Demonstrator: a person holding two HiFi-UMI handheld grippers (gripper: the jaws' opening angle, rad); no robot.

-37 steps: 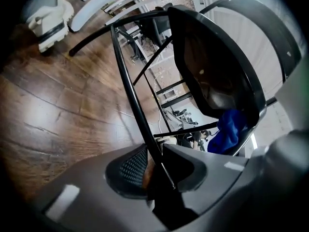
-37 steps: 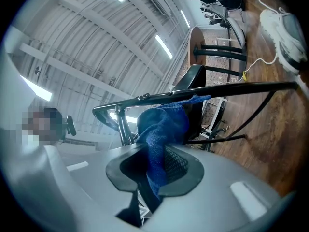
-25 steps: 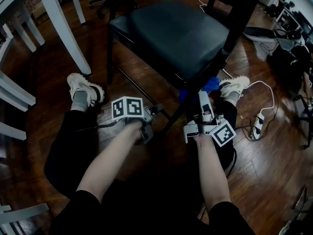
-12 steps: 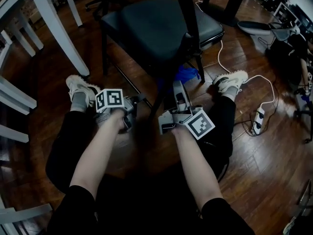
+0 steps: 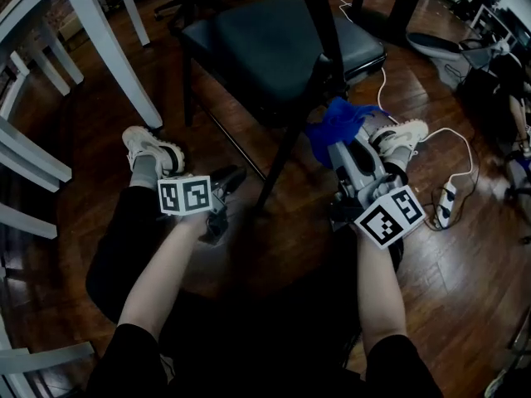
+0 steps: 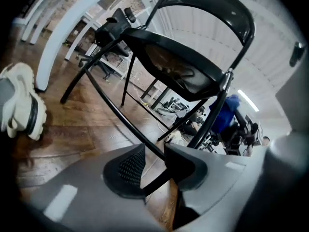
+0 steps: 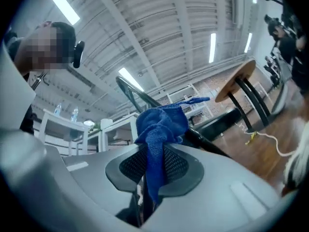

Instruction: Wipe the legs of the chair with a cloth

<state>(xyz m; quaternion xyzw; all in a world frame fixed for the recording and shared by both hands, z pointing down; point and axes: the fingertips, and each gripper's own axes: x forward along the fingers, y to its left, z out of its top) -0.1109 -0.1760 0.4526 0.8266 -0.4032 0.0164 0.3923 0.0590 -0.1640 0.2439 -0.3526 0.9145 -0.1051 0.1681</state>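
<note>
— Where is the blue woven cloth (image 7: 159, 124) kept?
— It is pinched between the jaws of the right gripper (image 7: 153, 161) and held against a slanted leg (image 5: 286, 152) of the black metal chair (image 5: 274, 48), just below the seat.
— And the left gripper (image 6: 154, 153)?
— Its jaws are closed on the chair's thin black cross rod (image 6: 111, 110).

Black short sleeves (image 5: 133, 347), black trousers (image 5: 124, 247), white trainers (image 5: 149, 146), grey socks (image 5: 143, 171); grey left gripper (image 5: 231, 179) and right gripper (image 5: 338, 146) bear black-and-white marker cubes (image 5: 184, 195).
</note>
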